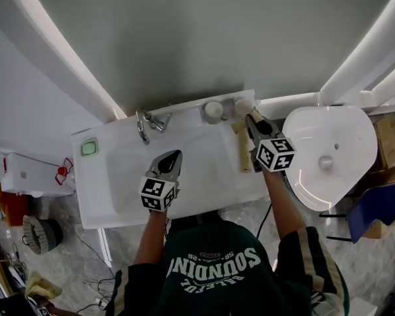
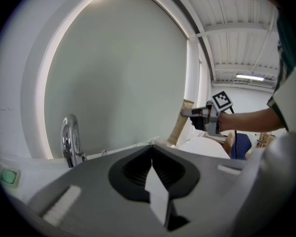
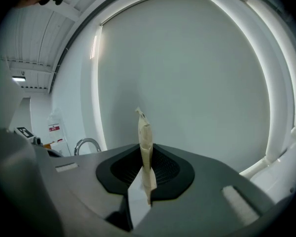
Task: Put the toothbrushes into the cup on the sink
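Note:
My right gripper (image 1: 253,120) is shut on a tan paper-wrapped toothbrush (image 1: 245,153) near its upper end, above the right part of the white sink (image 1: 99,189). In the right gripper view the toothbrush (image 3: 145,147) stands upright between the pads. In the left gripper view it (image 2: 179,127) hangs tilted from my right gripper (image 2: 185,113). A white cup (image 1: 214,110) stands at the sink's back edge, just left of that gripper. My left gripper (image 1: 172,157) hovers over the basin, shut with nothing in it (image 2: 152,154).
A chrome faucet (image 1: 145,124) (image 2: 70,141) rises at the back left of the basin, and a green soap (image 1: 89,148) lies on the left corner. A second round white thing (image 1: 244,105) stands next to the cup. A white oval fixture (image 1: 326,153) is on the right.

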Action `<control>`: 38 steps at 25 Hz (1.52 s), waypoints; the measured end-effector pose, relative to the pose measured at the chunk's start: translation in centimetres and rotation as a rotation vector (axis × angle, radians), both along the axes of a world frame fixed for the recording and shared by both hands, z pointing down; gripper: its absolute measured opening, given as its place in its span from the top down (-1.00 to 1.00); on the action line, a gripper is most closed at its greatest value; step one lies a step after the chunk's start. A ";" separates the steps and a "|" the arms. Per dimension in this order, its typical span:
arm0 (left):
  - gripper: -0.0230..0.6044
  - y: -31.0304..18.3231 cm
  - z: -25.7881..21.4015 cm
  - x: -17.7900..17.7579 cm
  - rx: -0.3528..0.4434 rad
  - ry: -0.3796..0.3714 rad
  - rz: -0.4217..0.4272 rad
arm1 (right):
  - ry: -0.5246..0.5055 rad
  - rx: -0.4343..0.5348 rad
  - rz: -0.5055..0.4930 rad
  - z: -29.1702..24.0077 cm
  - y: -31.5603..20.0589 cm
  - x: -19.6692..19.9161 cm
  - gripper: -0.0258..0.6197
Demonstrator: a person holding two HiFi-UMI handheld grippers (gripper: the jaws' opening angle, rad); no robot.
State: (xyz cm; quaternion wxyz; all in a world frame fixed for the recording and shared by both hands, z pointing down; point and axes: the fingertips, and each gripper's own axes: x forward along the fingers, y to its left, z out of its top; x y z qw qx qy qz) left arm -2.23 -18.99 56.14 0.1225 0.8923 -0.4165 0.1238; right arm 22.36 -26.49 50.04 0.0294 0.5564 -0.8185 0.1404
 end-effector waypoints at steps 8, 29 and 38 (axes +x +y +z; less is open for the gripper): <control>0.77 0.0 1.0 -1.5 -0.026 -0.009 -0.055 | 0.003 0.021 0.133 -1.0 -7.7 5.1 0.76; 0.77 1.4 1.4 -5.6 -0.053 -0.061 -0.131 | 0.002 -0.391 0.088 14.7 -11.4 4.4 0.73; 0.77 2.5 1.4 -6.9 -0.058 -0.060 -0.106 | 0.046 -0.335 0.175 13.4 -9.1 5.7 0.42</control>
